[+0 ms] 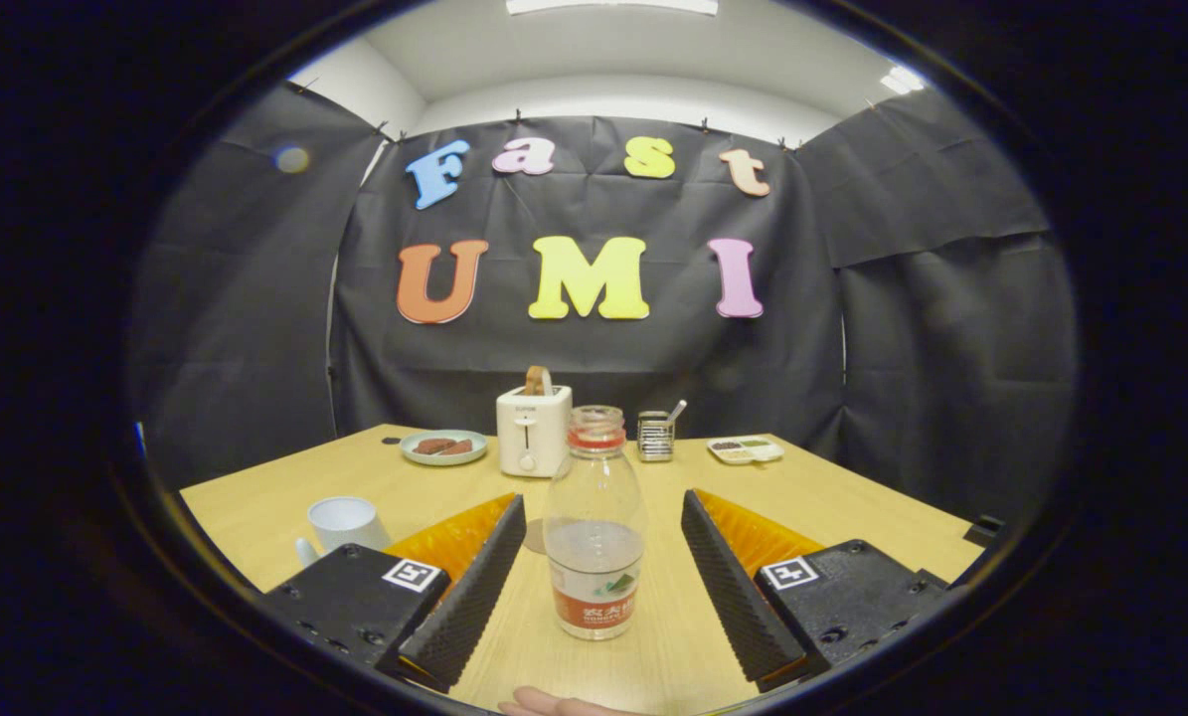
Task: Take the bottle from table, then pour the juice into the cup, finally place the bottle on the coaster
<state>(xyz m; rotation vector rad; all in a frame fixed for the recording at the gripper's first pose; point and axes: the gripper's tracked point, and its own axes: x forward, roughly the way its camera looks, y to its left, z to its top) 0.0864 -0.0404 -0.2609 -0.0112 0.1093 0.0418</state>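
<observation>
- While the claw (594, 587) stands spread wide, the clear plastic bottle (594, 527) sits upright between its ridged fingers (469, 597), touching neither.
- Left of the bottle, a white cup (343, 523) rests on the wooden desk (832, 497).

Clear bottle (594, 522) with red neck ring, label white on top and orange-red at bottom with a small green mark; liquid inside looks pale, colourless. It stands between the spread fingers of the gripper (594, 582), not touched by either; fingers have a ribbed, sawtooth texture. Gripper body carries square black-and-white markers. Table (852, 507) light yellowish wood grain. Cup (345, 524) white. Coaster (535, 537) behind bottle brownish, mostly hidden. Toaster (533, 431) white with brown toast in the slot. Plate (444, 447) pale green, holding dark brown pieces. Small grater-like metal holder (656, 436) silver with dark mesh. Tray (745, 449) white, with greenish and yellowish bits.
</observation>
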